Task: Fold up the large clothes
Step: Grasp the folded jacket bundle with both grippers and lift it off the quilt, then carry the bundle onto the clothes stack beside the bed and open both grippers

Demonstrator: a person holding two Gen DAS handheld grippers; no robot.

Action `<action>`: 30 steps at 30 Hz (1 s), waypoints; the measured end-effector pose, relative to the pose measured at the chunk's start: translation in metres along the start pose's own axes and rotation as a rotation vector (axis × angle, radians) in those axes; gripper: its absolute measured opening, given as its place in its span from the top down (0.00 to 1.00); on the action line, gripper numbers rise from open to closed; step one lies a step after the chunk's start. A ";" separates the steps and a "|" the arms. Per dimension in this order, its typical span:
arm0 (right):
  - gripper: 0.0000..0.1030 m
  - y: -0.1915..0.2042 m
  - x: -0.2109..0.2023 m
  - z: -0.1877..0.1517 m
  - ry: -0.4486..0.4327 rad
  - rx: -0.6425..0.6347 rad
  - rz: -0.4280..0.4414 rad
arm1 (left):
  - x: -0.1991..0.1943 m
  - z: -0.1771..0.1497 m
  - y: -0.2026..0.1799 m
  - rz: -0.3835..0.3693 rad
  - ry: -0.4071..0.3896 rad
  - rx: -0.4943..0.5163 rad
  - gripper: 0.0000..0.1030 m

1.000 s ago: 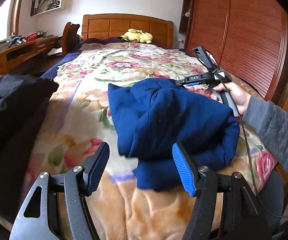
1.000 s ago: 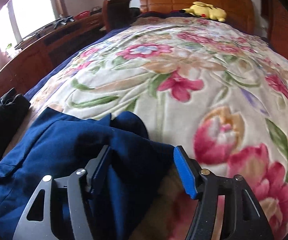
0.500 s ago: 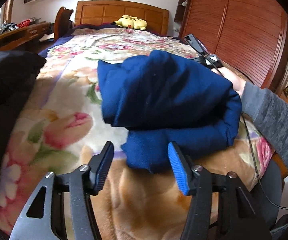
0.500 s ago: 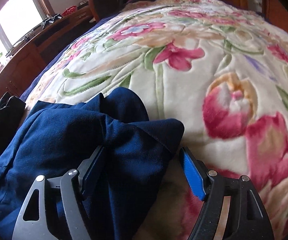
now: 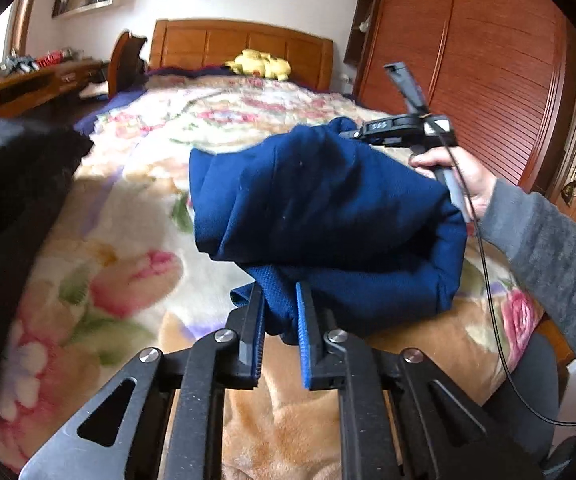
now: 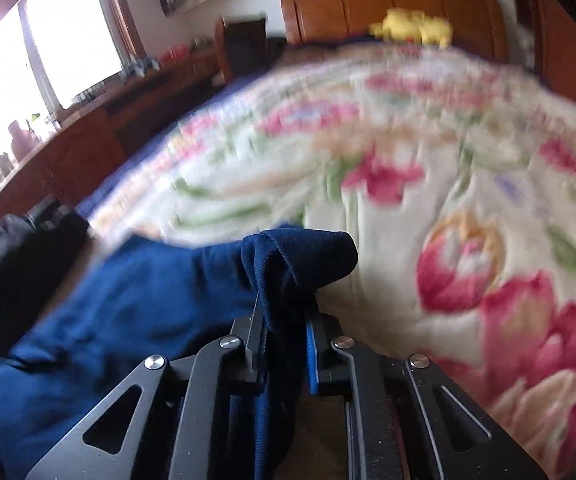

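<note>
Left gripper [image 5: 279, 312] and right gripper [image 6: 283, 320], jaws closing, each pinching a bunched edge of the blue garment [image 5: 328, 208], which hangs between them just above the flowered blanket [image 5: 135, 280]. Risk: thick folds slipping from either pinch, collapsing the fold.

Wooden headboard [image 5: 243, 46], louvred wardrobe [image 5: 484, 64], bright window [image 6: 67, 44], white walls.

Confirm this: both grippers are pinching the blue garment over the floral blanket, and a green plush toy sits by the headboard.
The plush toy's colour is wrong. The plush toy by the headboard is yellow, as the left wrist view shows. The rest stands: the left gripper and right gripper, jaws closing, each pinch the blue garment over the floral blanket.
</note>
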State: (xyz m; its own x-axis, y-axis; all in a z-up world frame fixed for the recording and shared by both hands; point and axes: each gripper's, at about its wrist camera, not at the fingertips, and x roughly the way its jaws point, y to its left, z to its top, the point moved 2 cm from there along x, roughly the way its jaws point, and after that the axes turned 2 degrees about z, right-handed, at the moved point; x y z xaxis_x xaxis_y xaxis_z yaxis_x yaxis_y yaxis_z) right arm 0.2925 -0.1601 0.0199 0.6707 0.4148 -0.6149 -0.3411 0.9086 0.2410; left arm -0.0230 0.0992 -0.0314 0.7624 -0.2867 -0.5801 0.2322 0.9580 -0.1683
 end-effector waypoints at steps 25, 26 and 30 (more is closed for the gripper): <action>0.88 0.231 -0.085 0.088 -0.250 -0.395 0.007 | -0.169 0.072 0.127 0.292 -0.337 0.027 0.90; 0.88 0.245 -0.082 0.093 -0.255 -0.407 0.018 | -0.180 0.075 0.139 0.323 -0.354 0.023 0.90; 0.88 0.301 -0.059 0.107 -0.265 -0.458 0.059 | -0.213 0.079 0.185 0.431 -0.375 0.004 0.90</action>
State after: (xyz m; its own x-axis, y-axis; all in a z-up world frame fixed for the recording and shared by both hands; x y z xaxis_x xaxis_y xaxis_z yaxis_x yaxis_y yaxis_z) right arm 0.2211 0.0939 0.2089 0.7653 0.5161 -0.3848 -0.5958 0.7942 -0.1198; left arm -0.0946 0.3371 0.1240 0.9507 0.1466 -0.2733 -0.1456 0.9890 0.0239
